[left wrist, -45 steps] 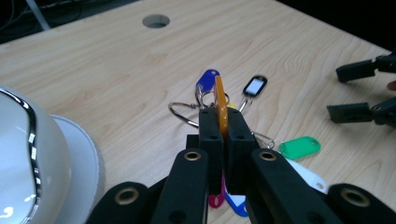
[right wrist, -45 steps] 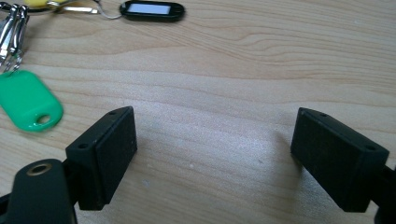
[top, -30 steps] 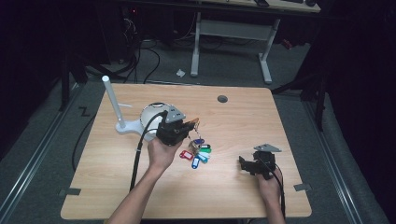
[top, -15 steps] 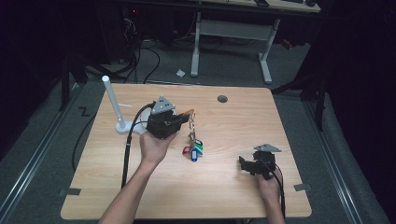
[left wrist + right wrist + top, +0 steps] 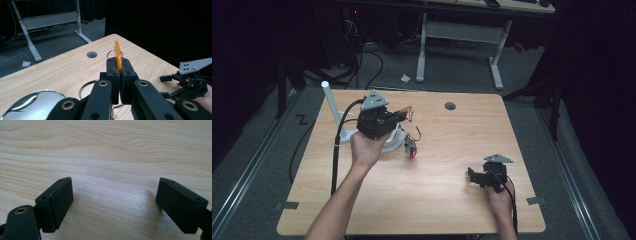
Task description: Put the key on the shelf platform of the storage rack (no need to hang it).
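Keys (image 5: pixel 411 148) dangle clear of the bench (image 5: pixel 447 200), left gripper (image 5: pixel 117 65) clamped on their orange tag (image 5: pixel 117 56); right gripper (image 5: pixel 113 202) rests apart.

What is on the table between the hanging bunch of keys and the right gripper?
Nothing: in the high view, bare wood of the table runs from the bunch of keys, which hangs from the left gripper, to the right gripper.
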Available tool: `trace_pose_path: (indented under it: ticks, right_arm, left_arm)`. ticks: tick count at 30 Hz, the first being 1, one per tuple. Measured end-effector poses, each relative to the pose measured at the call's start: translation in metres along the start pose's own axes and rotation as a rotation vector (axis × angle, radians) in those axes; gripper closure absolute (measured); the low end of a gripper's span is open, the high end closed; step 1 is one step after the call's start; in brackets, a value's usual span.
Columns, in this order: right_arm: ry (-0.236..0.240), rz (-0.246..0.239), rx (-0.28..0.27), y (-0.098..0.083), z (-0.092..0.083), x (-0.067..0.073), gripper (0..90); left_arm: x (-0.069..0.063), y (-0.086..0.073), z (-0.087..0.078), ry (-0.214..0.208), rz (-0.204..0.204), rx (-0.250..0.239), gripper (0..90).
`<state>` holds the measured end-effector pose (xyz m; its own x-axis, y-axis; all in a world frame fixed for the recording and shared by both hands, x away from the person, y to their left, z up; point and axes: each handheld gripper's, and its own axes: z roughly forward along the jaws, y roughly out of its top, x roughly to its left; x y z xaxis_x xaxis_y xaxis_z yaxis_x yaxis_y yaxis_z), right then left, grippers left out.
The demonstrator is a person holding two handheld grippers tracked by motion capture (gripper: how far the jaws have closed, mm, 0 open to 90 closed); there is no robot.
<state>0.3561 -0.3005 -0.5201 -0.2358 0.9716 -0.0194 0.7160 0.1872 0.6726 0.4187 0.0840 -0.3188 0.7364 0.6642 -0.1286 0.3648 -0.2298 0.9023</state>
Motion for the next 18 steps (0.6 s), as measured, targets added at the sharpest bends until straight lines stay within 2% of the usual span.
trace_pose_path:
  ticks: [6, 18]
  right_arm:
    - [0.0, 0.0, 0.0, 0.0, 0.0, 0.0, 14.4]
    - [0.001, 0.0, -0.001, 0.0, 0.0, 0.0, 14.4]
  left_arm:
    - [0.007, 0.008, -0.01, 0.001, -0.013, -0.001, 88.3]
    - [0.022, 0.019, -0.028, 0.031, -0.023, -0.013, 88.3]
